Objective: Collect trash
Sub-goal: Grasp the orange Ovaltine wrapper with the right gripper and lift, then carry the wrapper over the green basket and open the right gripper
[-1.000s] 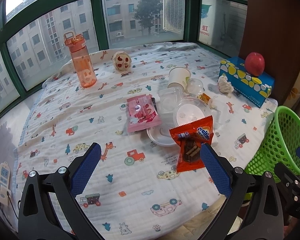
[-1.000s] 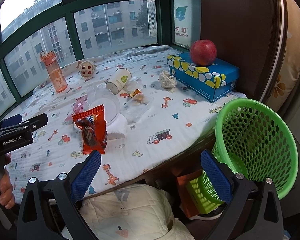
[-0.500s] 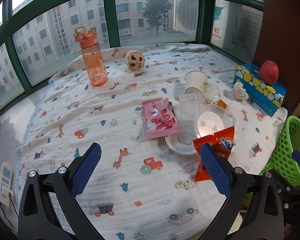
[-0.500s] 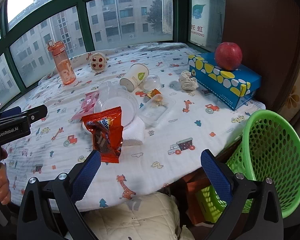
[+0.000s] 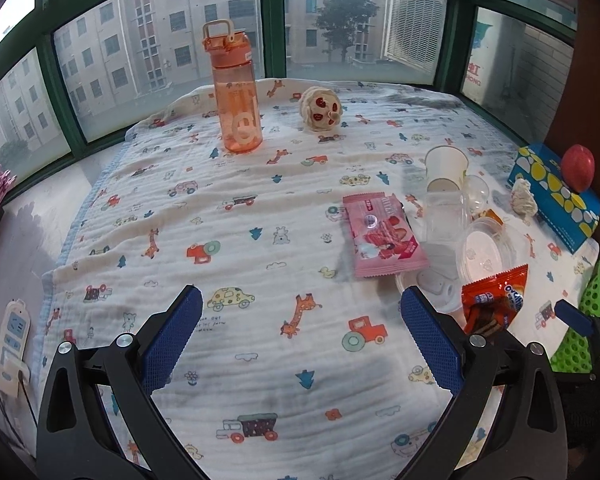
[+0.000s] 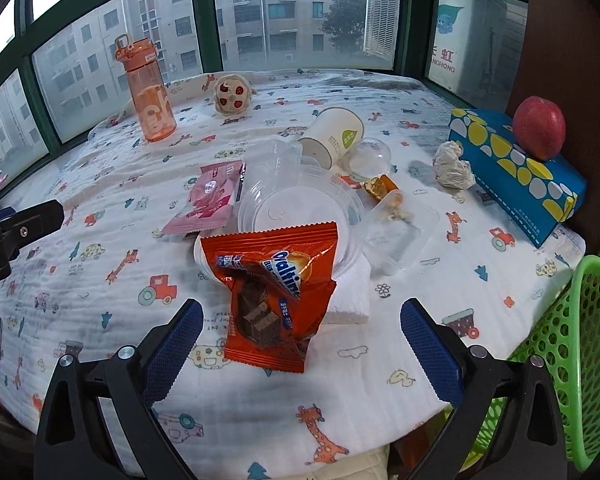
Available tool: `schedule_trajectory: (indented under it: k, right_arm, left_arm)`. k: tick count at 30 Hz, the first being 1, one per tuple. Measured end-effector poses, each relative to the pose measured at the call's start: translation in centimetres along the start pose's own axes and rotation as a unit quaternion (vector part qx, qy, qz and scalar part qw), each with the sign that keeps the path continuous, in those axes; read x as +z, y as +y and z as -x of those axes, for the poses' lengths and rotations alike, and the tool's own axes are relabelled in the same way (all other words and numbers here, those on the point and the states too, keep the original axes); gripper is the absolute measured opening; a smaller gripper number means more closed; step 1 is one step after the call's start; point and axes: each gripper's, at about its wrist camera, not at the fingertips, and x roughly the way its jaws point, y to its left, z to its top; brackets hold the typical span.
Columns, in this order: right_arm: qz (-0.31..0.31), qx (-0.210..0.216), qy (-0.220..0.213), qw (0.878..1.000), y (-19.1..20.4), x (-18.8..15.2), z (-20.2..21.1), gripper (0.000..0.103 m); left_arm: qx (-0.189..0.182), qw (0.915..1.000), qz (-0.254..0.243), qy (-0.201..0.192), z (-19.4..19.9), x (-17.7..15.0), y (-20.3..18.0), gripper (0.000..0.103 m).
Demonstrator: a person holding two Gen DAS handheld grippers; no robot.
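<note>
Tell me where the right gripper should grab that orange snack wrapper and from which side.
Probably the near bottom edge of the orange snack wrapper, from the table's front. It lies flat, far end propped on the clear lid, and the open right gripper already faces it.

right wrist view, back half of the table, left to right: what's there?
orange water bottle → round cream toy → tipped paper cup → crumpled tissue → blue tissue box, red apple resting on its top.
</note>
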Motion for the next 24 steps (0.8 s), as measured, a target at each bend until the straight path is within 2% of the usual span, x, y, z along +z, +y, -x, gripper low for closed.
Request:
schedule_trajectory:
  k: [7,10,13,17,24]
  right_arm:
    - [0.020,-0.021,0.019,0.999,1.9,0.4,-3.5,0.095]
    - [0.025,-0.029,0.020,0.999,2.3,0.5,-4.4,0.082]
    - [0.025,-0.036,0.021,0.999,2.2,0.5,-4.9,0.076]
    - [0.017,-0.029,0.020,0.999,1.3,0.3,-4.3,0.065]
    - [-0.001,-0.012,-0.006,1.000,-1.3,-0.2,-0.3,0.062]
  left_arm:
    - [0.003,0.9999,0.012,0.011,-1.2,-0.2,1.5,0.098]
    - [0.002,0.9998,0.012,0.015,-1.7,-0.3,1.7,0.098]
    - [-0.002,0.9997,0.015,0.019,-2.2,-0.2,1.9,0.098]
    - [-0.015,0.9996,0.010,0.022,-2.7,0.0,1.5,0.098]
    - [-0.062,0.9976,-0.019,0.023,-3.1,0.3,-1.6,0.096]
